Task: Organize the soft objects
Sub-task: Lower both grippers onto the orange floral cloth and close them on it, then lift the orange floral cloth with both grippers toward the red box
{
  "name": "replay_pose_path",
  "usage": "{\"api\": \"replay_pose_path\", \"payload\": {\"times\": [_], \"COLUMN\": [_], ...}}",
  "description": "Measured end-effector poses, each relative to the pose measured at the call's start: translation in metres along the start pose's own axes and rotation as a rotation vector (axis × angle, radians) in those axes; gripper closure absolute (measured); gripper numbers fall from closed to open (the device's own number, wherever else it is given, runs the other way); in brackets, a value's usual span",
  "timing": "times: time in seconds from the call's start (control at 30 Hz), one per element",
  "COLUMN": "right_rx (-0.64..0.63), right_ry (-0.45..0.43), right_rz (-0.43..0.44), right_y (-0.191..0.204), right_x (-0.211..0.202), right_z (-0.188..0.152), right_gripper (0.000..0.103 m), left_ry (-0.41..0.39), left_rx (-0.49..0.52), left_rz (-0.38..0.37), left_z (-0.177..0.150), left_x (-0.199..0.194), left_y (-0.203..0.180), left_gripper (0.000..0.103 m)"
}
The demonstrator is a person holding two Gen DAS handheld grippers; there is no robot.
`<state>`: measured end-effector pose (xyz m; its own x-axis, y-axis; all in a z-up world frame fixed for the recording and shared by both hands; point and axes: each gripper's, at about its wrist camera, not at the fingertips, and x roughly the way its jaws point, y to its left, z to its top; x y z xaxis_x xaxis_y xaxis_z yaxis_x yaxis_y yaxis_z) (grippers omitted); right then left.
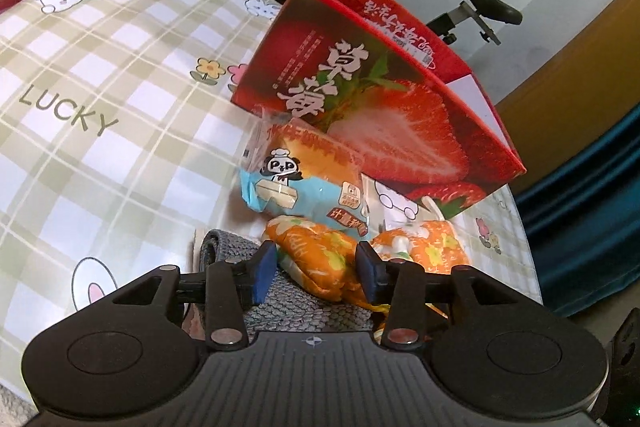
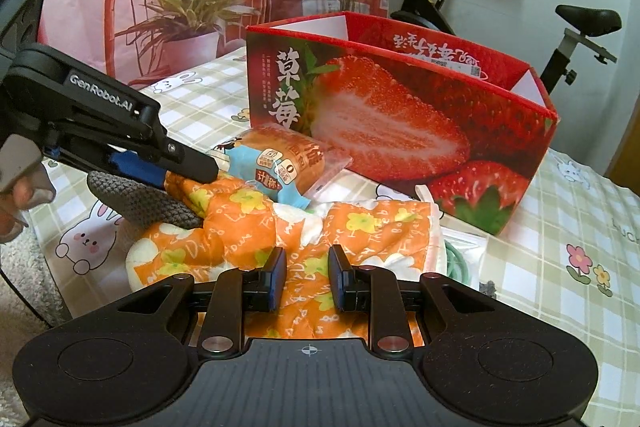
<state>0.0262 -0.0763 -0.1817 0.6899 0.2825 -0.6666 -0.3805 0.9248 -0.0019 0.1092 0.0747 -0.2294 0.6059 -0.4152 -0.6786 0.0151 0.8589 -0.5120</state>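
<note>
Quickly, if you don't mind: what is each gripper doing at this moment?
Left gripper: shut on a fold of the orange floral cloth.
Right gripper: jaws part-closed around the same cloth; whether it actually grips cannot be told.
</note>
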Motion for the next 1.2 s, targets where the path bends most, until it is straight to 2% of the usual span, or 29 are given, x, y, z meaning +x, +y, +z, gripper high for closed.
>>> {"api": "replay_pose_path", "payload": {"times": [0.1,0.27,0.47,0.63,0.7,1.03,1.1,1.2], "right_rx": [-0.001,0.007,0.054,0.105,0.117,0.21,0.212,0.228], "right_ry": [0.0,-0.001,-0.03,-0.077,-0.092,-0.073,-0.067,-0.053], "right_rz": [-0.001,-0.001,0.021,0.007,-0.01,-0.076,-0.102,-0.097], "right_y": [0.0,0.001,-0.003,-0.008,-0.011,-0.03,-0.032,-0.037], "right_x": [0.0,-0.001,-0.011,-0.024,-0.028,-0.026,-0.025,-0.022], "right_z": [0.0,0.0,-0.001,-0.001,-0.001,-0.006,-0.007,-0.01], "right_gripper": [0.08,0.08,0.08,0.071,0.066,0.057,0.045,0.046], "left_ry": [-0.005,-0.045,-0.16,-0.214,-0.212,-0.112,-0.099,-0.079], "left_rx": [0.021,0.094,0.28,0.334,0.326,0.266,0.259,0.249], "left_rz": [-0.003,-0.017,-0.035,-0.025,-0.02,0.029,0.037,0.042], "left_z": [-0.001,-0.003,-0.011,-0.015,-0.013,-0.012,-0.012,-0.012], "left_x": [0.005,-0.005,-0.032,-0.042,-0.041,-0.024,-0.022,-0.019], "left_y": [-0.004,-0.013,-0.04,-0.048,-0.047,-0.03,-0.027,-0.023], "left_gripper": [0.058,0.076,0.081,0.081,0.081,0.081,0.081,0.081]}}
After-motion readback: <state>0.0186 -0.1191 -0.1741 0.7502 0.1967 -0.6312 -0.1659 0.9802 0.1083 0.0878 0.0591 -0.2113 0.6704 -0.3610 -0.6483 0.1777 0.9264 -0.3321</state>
